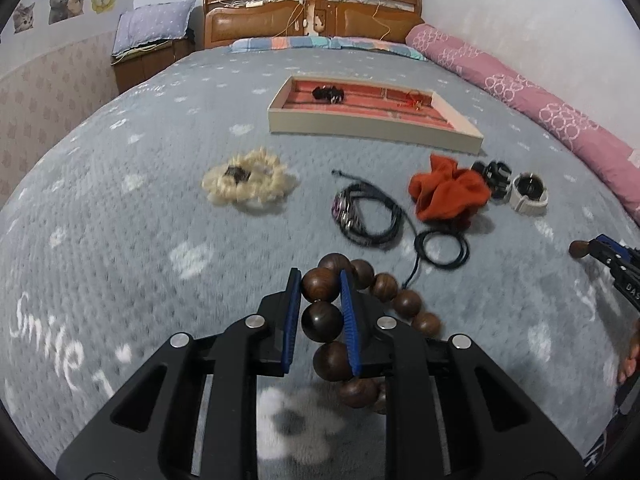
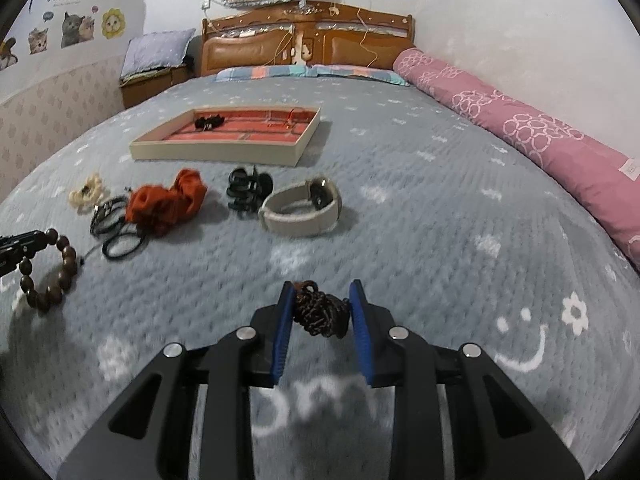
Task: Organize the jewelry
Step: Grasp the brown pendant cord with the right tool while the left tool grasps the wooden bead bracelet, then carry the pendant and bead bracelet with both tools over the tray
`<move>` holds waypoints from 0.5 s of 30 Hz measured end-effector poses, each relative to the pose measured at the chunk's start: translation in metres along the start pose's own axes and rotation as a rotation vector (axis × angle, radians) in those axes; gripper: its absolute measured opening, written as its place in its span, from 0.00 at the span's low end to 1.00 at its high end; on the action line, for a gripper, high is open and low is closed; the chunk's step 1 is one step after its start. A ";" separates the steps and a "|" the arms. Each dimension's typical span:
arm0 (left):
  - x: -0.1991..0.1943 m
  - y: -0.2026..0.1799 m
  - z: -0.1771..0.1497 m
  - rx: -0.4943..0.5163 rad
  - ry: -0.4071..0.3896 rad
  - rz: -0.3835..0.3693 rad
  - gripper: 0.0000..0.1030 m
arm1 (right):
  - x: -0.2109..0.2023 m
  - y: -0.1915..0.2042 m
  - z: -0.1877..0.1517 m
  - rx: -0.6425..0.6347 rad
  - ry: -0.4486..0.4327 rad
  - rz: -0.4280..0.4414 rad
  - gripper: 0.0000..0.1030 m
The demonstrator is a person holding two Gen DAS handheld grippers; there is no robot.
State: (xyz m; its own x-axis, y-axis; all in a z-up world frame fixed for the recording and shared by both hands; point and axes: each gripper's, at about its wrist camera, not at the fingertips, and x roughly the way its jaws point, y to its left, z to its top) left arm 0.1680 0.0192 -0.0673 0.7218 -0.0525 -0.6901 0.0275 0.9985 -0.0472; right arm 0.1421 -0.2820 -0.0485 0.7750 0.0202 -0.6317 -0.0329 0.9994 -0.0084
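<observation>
Left wrist view: left hand-held gripper (image 1: 320, 316) clamps wooden bead bracelet (image 1: 332, 320); right hand-held gripper (image 2: 320, 312) pinches dark braided bracelet (image 2: 320, 314). Keep both grips firm, carry level to tray (image 1: 360, 126).

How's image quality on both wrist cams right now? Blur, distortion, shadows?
Left wrist: heavy fisheye bowing of the bed; bedspread and cream scrunchie smeared by motion blur, left gripper and wooden bead bracelet sharp. Right wrist: same bowing, black corner vignette; nearby bedspread lettering blurred, right gripper with dark braided piece crisp. Soft lighting, faint shadows, no glare.
</observation>
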 end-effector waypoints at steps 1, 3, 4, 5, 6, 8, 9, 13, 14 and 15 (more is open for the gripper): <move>-0.001 0.000 0.004 0.001 -0.006 -0.003 0.18 | 0.000 -0.001 0.004 0.005 -0.009 -0.001 0.28; -0.004 -0.002 0.012 0.012 -0.024 -0.001 0.18 | -0.001 -0.002 0.011 0.011 -0.024 -0.004 0.28; -0.004 -0.003 0.016 0.018 -0.029 -0.001 0.18 | -0.001 -0.003 0.016 0.015 -0.032 -0.006 0.28; -0.005 -0.004 0.020 0.024 -0.034 -0.002 0.18 | -0.002 -0.004 0.020 0.020 -0.039 -0.005 0.28; -0.006 -0.005 0.025 0.027 -0.040 -0.004 0.18 | -0.002 -0.005 0.024 0.025 -0.045 -0.004 0.28; -0.006 -0.006 0.032 0.029 -0.048 -0.009 0.18 | 0.000 -0.006 0.034 0.030 -0.056 -0.003 0.28; -0.006 -0.006 0.036 0.030 -0.052 -0.012 0.18 | 0.001 -0.006 0.038 0.030 -0.058 -0.004 0.28; -0.009 -0.008 0.055 0.047 -0.076 -0.011 0.18 | 0.010 -0.010 0.057 0.037 -0.055 -0.007 0.28; -0.010 -0.009 0.059 0.052 -0.082 -0.010 0.18 | 0.012 -0.011 0.060 0.041 -0.053 -0.007 0.28; -0.011 -0.009 0.064 0.058 -0.091 -0.007 0.18 | 0.014 -0.011 0.064 0.048 -0.050 -0.008 0.28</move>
State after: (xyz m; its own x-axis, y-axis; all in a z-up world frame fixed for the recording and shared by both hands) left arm 0.2042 0.0114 -0.0134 0.7810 -0.0608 -0.6216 0.0709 0.9974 -0.0086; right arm 0.1941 -0.2913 -0.0078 0.8060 0.0122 -0.5918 0.0029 0.9997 0.0245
